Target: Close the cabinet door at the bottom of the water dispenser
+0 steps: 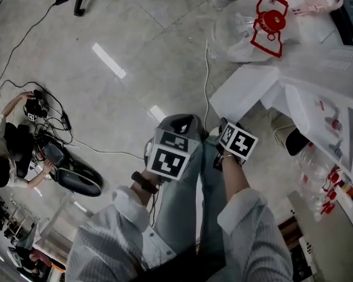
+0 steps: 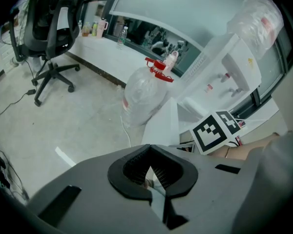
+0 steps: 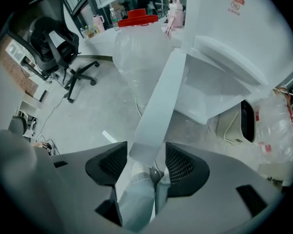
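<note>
Plainly the job is hardly begun: the cabinet door [image 1: 245,91] hangs wide open at my one o'clock, its edge between my right gripper's [image 3: 145,156] spread, untouching jaws, while my left gripper [image 2: 150,151] is pressed together, empty.

Grey pinstriped sleeves [image 1: 106,239], black wristband [image 1: 143,182], pale jeans [image 1: 185,210], grey left hand-held gripper [image 2: 150,172]

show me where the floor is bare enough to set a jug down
Bare floor lies between the chair base, the cables and the water jug. It is crowded by the open cabinet door, where bottles lie, and at the left, where a person crouches among gear.
</note>
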### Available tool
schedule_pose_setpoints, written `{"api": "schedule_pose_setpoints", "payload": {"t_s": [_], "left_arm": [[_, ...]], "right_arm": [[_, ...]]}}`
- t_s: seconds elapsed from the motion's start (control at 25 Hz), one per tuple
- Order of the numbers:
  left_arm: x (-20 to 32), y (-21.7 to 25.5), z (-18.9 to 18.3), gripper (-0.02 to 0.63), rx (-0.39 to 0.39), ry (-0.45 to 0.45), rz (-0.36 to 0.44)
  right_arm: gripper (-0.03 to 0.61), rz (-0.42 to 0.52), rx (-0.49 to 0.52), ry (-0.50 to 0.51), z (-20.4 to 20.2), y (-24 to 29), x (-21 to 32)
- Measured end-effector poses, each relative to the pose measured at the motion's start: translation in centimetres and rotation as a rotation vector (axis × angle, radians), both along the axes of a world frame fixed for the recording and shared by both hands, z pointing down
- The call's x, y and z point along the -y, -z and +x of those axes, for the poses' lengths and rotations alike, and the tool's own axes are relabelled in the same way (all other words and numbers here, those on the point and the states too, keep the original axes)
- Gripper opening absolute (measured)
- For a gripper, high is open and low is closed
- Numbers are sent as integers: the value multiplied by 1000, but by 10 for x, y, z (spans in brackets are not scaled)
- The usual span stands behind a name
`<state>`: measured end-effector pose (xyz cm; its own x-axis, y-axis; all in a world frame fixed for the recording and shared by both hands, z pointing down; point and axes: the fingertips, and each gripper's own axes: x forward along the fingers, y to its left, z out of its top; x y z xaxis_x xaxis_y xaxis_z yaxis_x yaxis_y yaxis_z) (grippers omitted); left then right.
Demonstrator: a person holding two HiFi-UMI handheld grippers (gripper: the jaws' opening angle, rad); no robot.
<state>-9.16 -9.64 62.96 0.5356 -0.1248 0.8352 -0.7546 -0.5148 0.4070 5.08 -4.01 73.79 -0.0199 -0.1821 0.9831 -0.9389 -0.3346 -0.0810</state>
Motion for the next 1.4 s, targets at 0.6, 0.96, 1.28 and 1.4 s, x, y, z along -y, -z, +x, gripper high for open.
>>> {"api": "schedule_pose_setpoints", "payload": {"t_s": [0.6,0.96,1.28,1.4], "left_arm": [[-3,-18,22,11,33,-92,-17],[-28,-22,65,11,28,-91,-17],[-60,-24,120,11,25,-87,-21],[-69,-26,137,11,20,-68,-20]], "right_arm": [[210,-33,-37,35,23,-2,-25],[210,-24,-51,31,67,-2,-60],[212,-1,-42,76,117,-4,-84],[212,6,-45,96,136,-5,-89]]}}
